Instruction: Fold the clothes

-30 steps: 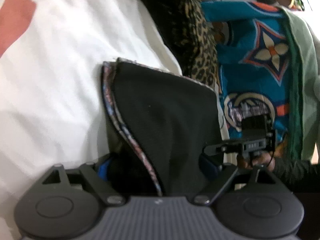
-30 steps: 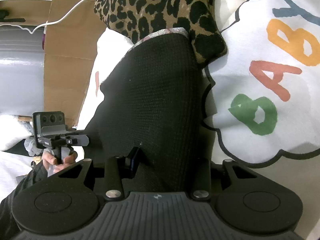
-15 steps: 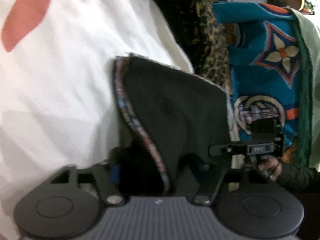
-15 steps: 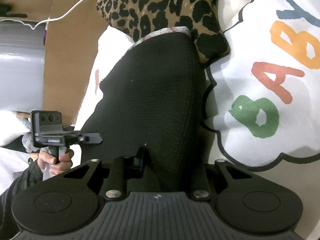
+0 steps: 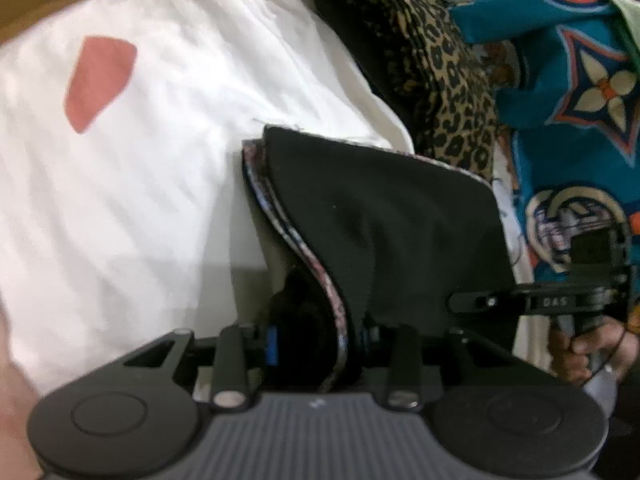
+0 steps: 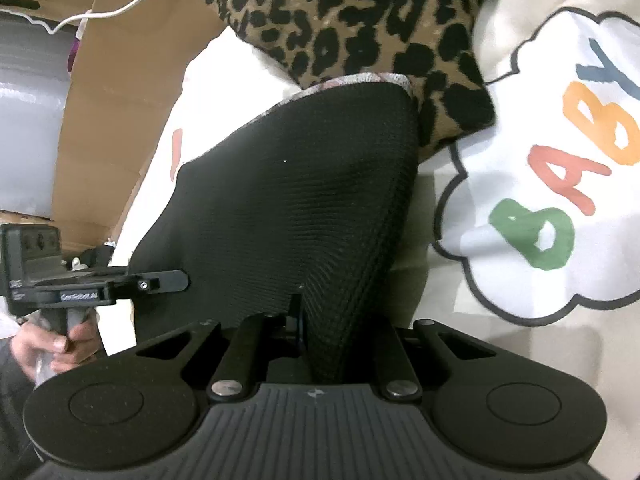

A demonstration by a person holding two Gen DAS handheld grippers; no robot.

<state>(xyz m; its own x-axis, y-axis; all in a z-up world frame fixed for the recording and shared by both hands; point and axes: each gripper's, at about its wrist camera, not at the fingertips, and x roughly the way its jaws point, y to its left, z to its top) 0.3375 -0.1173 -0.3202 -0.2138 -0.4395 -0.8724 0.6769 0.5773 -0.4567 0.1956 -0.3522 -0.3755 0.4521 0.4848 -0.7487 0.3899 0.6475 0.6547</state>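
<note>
A black knit garment [image 5: 380,220] with a patterned hem lies on white bedding, its near edge raised. My left gripper [image 5: 320,340] has its jaws closing, and the blue pads [image 5: 272,344] pinch the garment's near left corner. In the right wrist view the same black garment [image 6: 300,200] bunches up into my right gripper [image 6: 328,328], whose jaws are closing tight on the fabric. Each view also shows the other gripper held in a hand: the right one [image 5: 500,302] and the left one [image 6: 160,280].
A leopard-print garment [image 6: 352,20] lies just past the black one. A teal printed garment [image 5: 560,80] is off to the right. White bedding with a red patch [image 5: 160,160] and a "BABY" cloud print [image 6: 540,200] surrounds them. Cardboard [image 6: 120,100] and a white cable [image 6: 132,4] sit at the far left.
Both grippers' jaws have narrowed onto the black garment's near edge. Both hands have risen, and the near edge lifts with them into a drape.
</note>
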